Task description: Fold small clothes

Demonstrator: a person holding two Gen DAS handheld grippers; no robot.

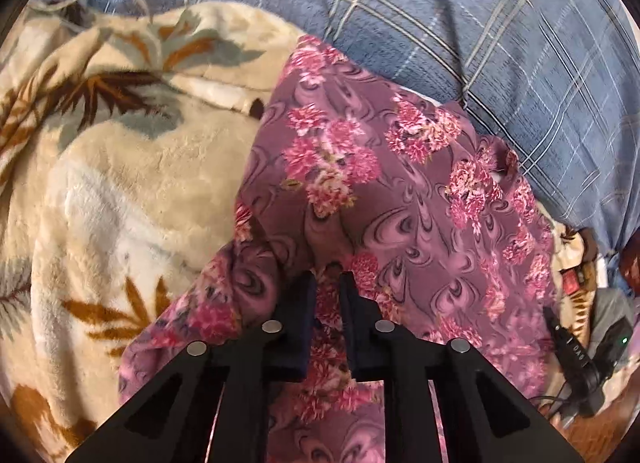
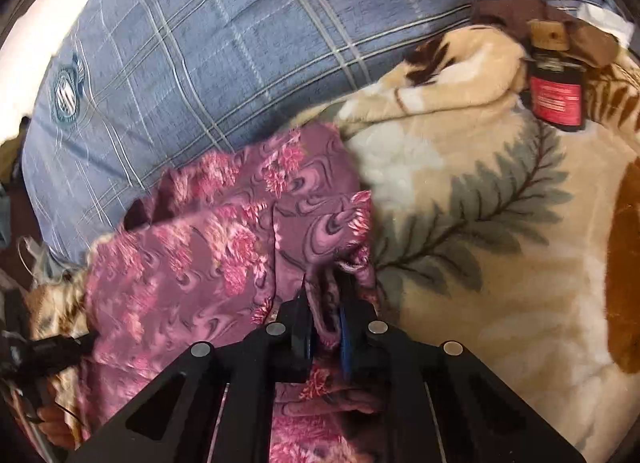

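A small purple garment with pink flowers (image 1: 360, 191) lies on a cream fleece blanket (image 1: 120, 183). My left gripper (image 1: 329, 275) is shut on a fold of the garment near its lower edge, and cloth runs between its fingers. In the right wrist view the same garment (image 2: 192, 255) is bunched and partly lifted. My right gripper (image 2: 326, 287) is shut on its right edge, with cloth pinched between the fingers. The garment's far edge rests against a blue plaid pillow (image 1: 460, 23).
The blue plaid pillow (image 2: 200, 43) lies behind the garment. A dark bottle with a red label (image 2: 556, 95) lies on the cream blanket (image 2: 500, 243) at the far right. Black devices and cables (image 1: 584, 363) sit at the bed's edge.
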